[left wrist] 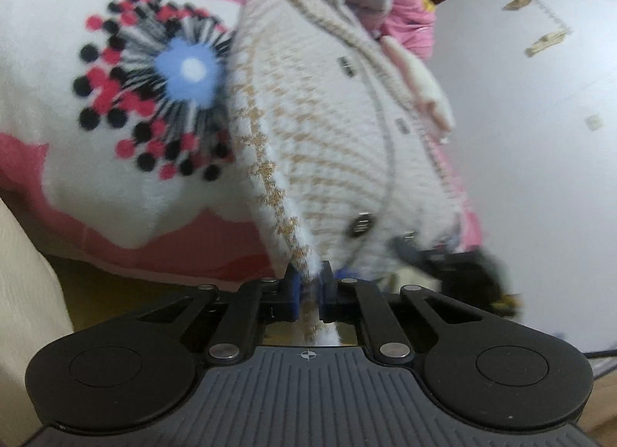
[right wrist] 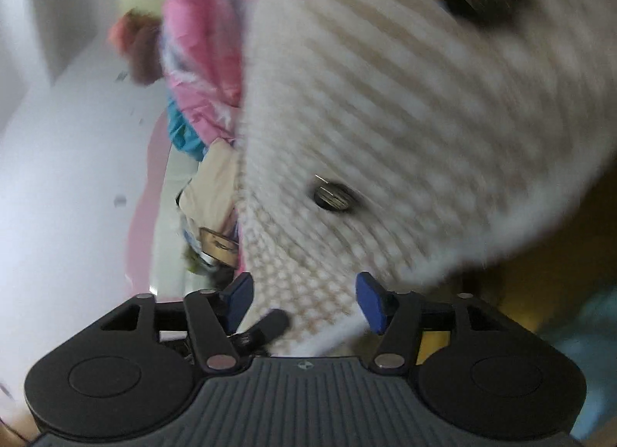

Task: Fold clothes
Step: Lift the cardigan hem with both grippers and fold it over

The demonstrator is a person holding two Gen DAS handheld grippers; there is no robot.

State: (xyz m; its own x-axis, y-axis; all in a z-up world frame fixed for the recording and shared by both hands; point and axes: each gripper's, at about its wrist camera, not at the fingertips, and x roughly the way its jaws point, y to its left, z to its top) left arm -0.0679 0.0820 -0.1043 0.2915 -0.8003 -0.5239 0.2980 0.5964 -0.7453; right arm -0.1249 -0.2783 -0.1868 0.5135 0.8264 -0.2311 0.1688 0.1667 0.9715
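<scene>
While the white knitted cardigan (left wrist: 331,131) with tan flecks and dark buttons stretches away from the camera across a pink blanket with a big white flower print (left wrist: 115,100), the left gripper (left wrist: 310,289) has its blue pads pinched tight on the garment's near edge, a narrow fold of knit squeezed between them. From that pinch the cardigan runs far and slightly right, its buttoned front seam marking the long axis; pink clothing (left wrist: 405,11) is piled at the far end.

In the right wrist view the right gripper (right wrist: 304,300) stands with its jaws spread well apart, and the same knit (right wrist: 385,119) fills the view just ahead and above, a strip of its hem lying between the pads without either one pressing on it. A button (right wrist: 334,197) sits a little beyond the fingertips. Everything here is blurred.

Judging by this, the left hand already owns its corner, while the right has fabric in reach but no grip; closing on that hem strip looks like the next need before the garment can be spread or folded along its length.
</scene>
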